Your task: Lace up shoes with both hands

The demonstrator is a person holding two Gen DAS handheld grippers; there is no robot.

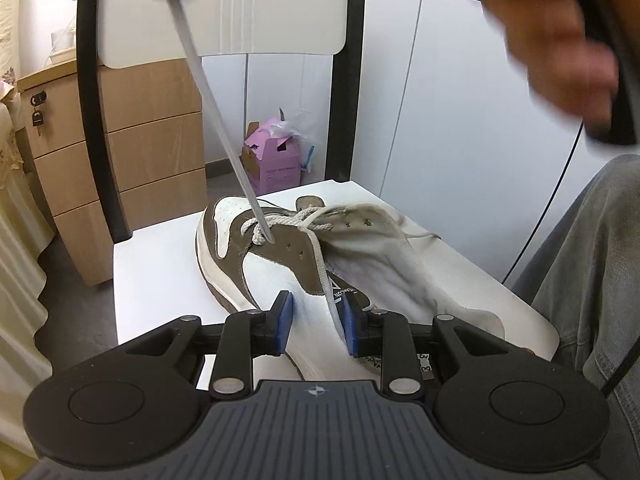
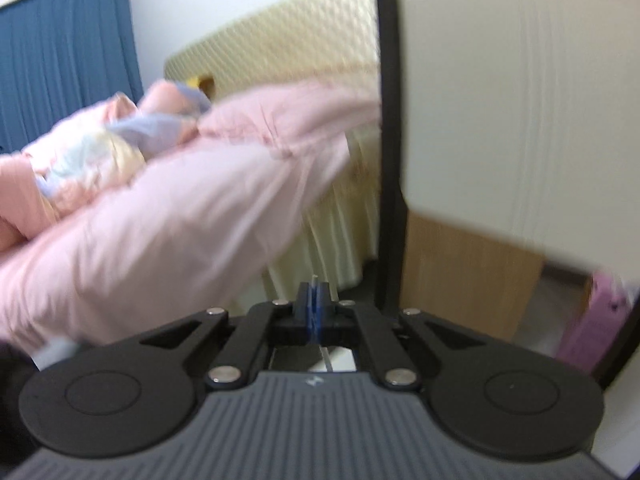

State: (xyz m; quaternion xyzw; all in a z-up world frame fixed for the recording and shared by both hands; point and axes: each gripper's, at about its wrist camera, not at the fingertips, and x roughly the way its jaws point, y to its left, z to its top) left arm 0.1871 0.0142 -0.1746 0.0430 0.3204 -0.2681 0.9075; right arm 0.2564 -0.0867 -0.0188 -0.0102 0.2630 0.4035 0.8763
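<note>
Fingers of my left gripper (image 1: 316, 322) stand spread low over the shoe (image 1: 280, 264), one lace strand brushing the right pad. My right gripper (image 2: 315, 300) has its fingers pressed together on the lace (image 1: 224, 120), stretched taut up from an eyelet near the toe. The shoe lies on a white chair seat (image 1: 152, 280). Toe eyelets are crossed; several nearer ones are bare, so lacing looks partway.

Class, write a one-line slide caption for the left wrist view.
Open left gripper hovers over a brown-and-white shoe on a white chair seat, while a taut lace rises from an eyelet.
</note>
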